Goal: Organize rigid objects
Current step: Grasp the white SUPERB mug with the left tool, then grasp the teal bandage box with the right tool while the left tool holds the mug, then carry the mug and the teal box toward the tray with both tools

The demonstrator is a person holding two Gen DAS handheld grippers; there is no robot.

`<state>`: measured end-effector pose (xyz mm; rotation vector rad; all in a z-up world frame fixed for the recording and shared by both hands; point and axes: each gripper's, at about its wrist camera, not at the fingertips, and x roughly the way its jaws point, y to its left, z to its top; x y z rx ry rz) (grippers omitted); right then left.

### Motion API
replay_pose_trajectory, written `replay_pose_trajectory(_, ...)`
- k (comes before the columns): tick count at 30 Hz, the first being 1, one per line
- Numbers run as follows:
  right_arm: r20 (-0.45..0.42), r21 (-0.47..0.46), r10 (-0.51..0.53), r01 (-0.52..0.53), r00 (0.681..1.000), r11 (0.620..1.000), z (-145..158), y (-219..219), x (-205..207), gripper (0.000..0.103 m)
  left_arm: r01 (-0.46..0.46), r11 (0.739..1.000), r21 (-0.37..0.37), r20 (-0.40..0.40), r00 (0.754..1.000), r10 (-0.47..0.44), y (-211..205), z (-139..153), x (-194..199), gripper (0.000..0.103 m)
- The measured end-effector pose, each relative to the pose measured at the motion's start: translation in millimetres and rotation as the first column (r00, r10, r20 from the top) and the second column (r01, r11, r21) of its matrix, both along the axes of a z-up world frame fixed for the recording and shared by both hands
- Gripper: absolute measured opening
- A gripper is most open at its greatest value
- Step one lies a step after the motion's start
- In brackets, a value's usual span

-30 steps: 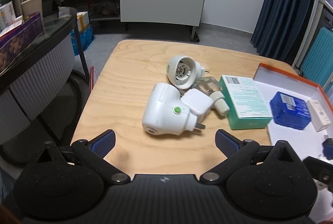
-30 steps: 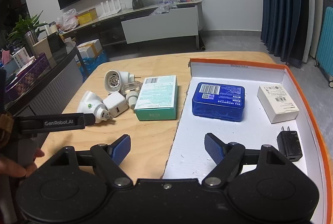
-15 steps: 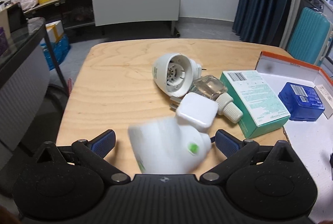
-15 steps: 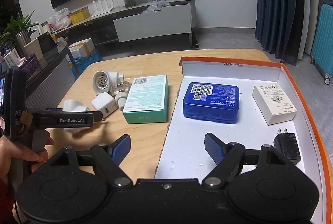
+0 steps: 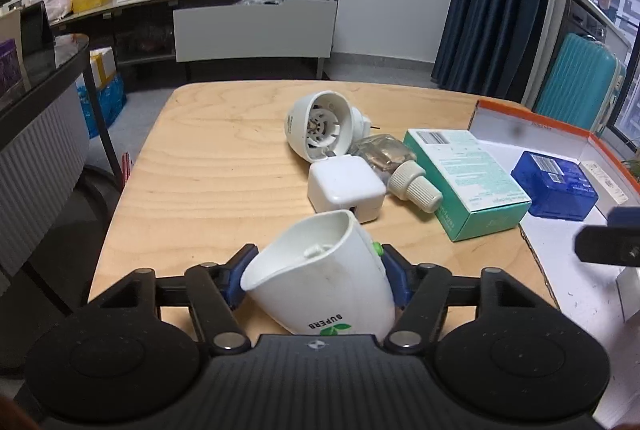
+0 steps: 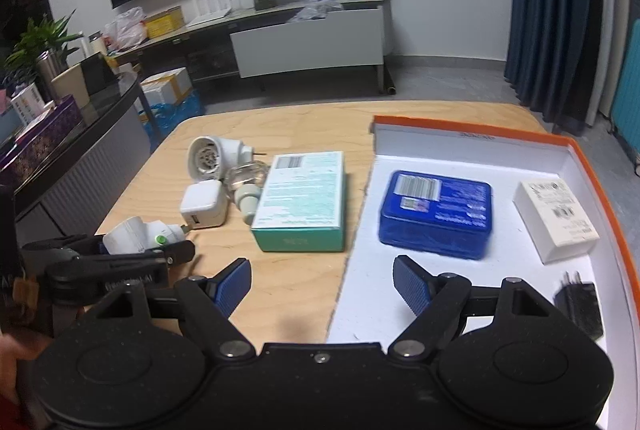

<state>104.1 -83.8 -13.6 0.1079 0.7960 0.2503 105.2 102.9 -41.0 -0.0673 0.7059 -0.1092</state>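
Your left gripper (image 5: pixel 318 280) has just been closing, and its blue pads (image 5: pixel 234 282) now press both sides of the white plug-in diffuser (image 5: pixel 324 278), clamped between the fingers with its green button (image 5: pixel 376 248) against the right pad. Just ahead of it on the wooden table (image 5: pixel 208 166) lie a white cube charger (image 5: pixel 344 186), a glass refill bottle (image 5: pixel 396 166), a second white diffuser (image 5: pixel 320 126) and a teal box (image 5: pixel 464 178). Your right gripper (image 6: pixel 322 282) hangs with jaws spread and nothing between them, over the near edge of the orange-rimmed tray (image 6: pixel 592 166); ahead of it in the tray lie a blue case (image 6: pixel 436 214), a white box (image 6: pixel 556 220) and, to its right, a black adapter (image 6: pixel 580 308).
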Motion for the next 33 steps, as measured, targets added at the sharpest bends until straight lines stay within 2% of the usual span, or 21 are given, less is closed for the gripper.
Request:
replay_pose_trajectory(7, -0.008, -0.014, 0.045, -0.045, 0.999, 0.999, -2.4, 24.9, 30.0, 0.093, -0.044, 0.998, -0.054, 0.017, 0.999, 0.045, 8.9, 9.1, -1.8, 0.063)
replay_pose_trajectory(17, -0.086, -0.134, 0.003, -0.015, 0.996, 0.991, -32.2, 51.5, 96.3, 0.093, -0.064, 0.993, -0.096, 0.036, 0.997, 0.067, 16.1, 16.6, -13.7, 0.063)
replay_pose_trajectory(21, -0.087, -0.103, 0.014, -0.023, 0.996, 0.994, -35.1, 49.9, 109.7, 0.093, -0.065, 0.992, -0.109, 0.038, 0.997, 0.070, 16.2, 18.1, -11.9, 0.063)
replay_pose_trajectory(23, -0.131, -0.126, 0.028, -0.045, 0.991, 0.991, -41.5, 53.4, 117.8, 0.093, -0.069, 0.991, -0.118, 0.034, 0.997, 0.073, 15.6, 18.2, -10.1, 0.063)
replay_pose_trajectory(24, -0.159, -0.118, 0.038, -0.057, 0.986, 0.991, -47.0, 53.3, 120.7, 0.087, -0.071, 0.989, -0.127, 0.033, 0.997, 0.075, 15.8, 18.7, -9.8, 0.063)
replay_pose_trajectory(28, -0.124, -0.103, 0.025, -0.038, 0.992, 0.994, -46.3, 50.3, 111.6, 0.084, -0.073, 0.989, -0.128, 0.041, 0.996, 0.079, 14.6, 22.0, -12.6, 0.063)
replay_pose_trajectory(33, -0.058, -0.054, 0.010, -0.013, 0.998, 0.998, -23.9, 37.3, 84.2, 0.084, -0.074, 0.988, -0.138, 0.049, 0.995, 0.081, 13.2, 26.8, -15.5, 0.063)
